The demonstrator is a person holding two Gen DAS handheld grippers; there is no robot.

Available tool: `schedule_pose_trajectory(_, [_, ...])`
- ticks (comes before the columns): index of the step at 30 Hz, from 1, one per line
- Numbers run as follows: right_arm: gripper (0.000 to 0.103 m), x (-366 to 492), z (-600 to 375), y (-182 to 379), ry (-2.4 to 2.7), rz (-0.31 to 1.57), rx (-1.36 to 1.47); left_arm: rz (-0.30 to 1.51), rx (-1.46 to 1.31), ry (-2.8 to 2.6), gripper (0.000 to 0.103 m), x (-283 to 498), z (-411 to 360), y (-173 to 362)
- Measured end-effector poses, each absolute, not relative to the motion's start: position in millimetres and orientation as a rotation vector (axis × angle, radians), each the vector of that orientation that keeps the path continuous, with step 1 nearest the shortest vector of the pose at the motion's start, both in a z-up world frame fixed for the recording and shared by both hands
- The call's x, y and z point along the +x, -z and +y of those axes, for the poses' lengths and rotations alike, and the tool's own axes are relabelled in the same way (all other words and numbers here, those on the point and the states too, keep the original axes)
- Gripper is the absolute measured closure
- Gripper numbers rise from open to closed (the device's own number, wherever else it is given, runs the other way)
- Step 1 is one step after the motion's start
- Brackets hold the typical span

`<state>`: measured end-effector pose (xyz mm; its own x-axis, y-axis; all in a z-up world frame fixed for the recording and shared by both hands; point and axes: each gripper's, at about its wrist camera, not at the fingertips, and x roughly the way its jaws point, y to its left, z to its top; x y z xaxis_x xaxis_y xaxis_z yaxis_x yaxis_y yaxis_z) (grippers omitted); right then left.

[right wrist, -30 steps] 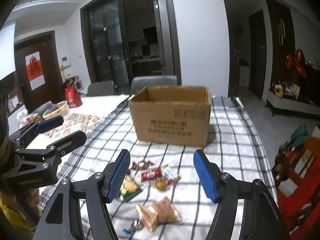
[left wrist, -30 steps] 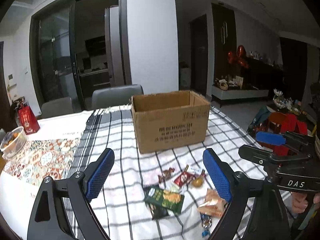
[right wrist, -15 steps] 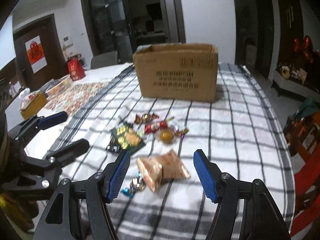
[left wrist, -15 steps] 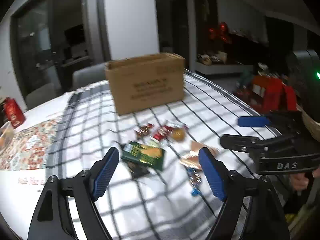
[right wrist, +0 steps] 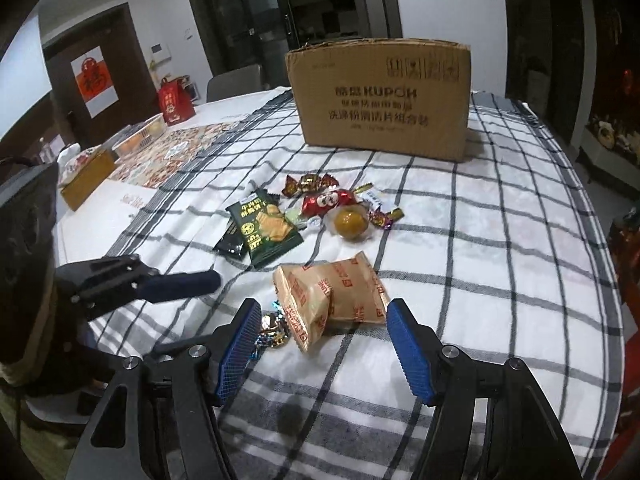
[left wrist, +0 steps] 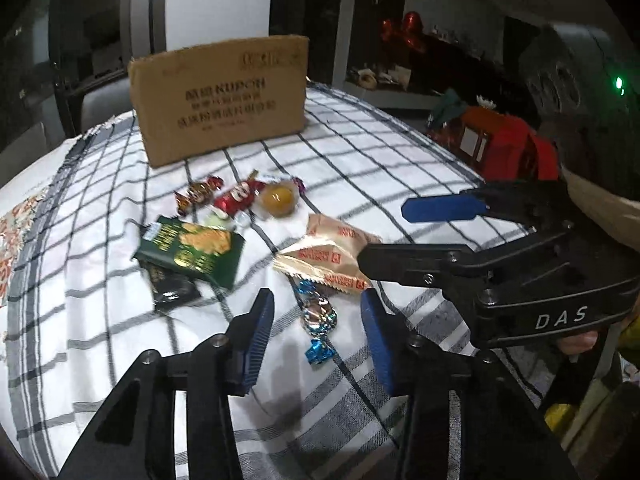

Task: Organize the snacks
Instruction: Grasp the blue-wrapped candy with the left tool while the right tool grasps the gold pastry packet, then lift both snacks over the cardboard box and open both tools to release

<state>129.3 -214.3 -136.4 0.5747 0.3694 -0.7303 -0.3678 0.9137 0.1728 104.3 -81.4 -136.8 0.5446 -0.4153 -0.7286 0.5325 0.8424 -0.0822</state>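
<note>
Left gripper (left wrist: 316,330), jaws closing but not yet touching, straddles the blue foil candy (left wrist: 318,320), long axis along the fingers, nearer than the cardboard box (left wrist: 220,96); right gripper (right wrist: 322,338) half-open, empty, at the beige packets (right wrist: 332,296) beside it.

A brown cardboard box (right wrist: 382,96) stands on the black-and-white checked tablecloth (right wrist: 500,240), beside a dark green snack packet (right wrist: 270,226).

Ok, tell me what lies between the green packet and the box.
Left wrist view: small candies lie between the green packet and the box, then bare cloth.
</note>
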Motion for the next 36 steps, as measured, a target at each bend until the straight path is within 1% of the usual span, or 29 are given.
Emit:
schedule_pose_trajectory(7, [0.037, 140.8, -211.4, 146.2, -0.448, 0.864, -0.03, 0.862, 0.165, 0.57, 0.072, 112.0, -89.1, 153.0])
schedule_pose_trajectory(11, [0.038, 152.6, -210.2, 152.3, -0.458, 0.88, -0.017, 0.868, 0.178, 0.561, 0.082, 117.3, -91.1, 157.5])
schedule_pose_trajectory(18, [0.037, 169.1, -204.1, 166.5, -0.445, 0.927, -0.021, 0.867, 0.167, 0.554, 0.082, 116.7, -87.1, 155.9])
schedule_pose_trajectory(24, [0.038, 169.2, -199.7, 167.8, -0.442, 0.916, -0.039, 0.857, 0.151, 0.488, 0.082, 113.1, -70.7, 145.9])
schedule_pose_trajectory(27, [0.046, 167.8, -197.2, 166.7, -0.447, 0.908, -0.053, 0.838, 0.134, 0.447, 0.082, 114.9, -62.7, 139.7])
schedule_pose_trajectory(28, [0.051, 167.4, -196.9, 166.0, -0.443, 0.904, -0.058, 0.835, 0.126, 0.438, 0.082, 115.7, -60.5, 138.2])
schedule_pose_trajectory(30, [0.054, 166.4, -196.5, 165.1, -0.442, 0.897, -0.069, 0.831, 0.113, 0.426, 0.082, 117.7, -57.9, 135.5])
schedule_pose_trajectory(32, [0.06, 164.6, -194.6, 163.8, -0.439, 0.887, -0.089, 0.828, 0.098, 0.415, 0.082, 119.5, -55.8, 132.9])
schedule_pose_trajectory(36, [0.063, 159.8, -191.3, 159.5, -0.437, 0.869, -0.102, 0.813, 0.082, 0.403, 0.082, 121.3, -53.5, 126.1])
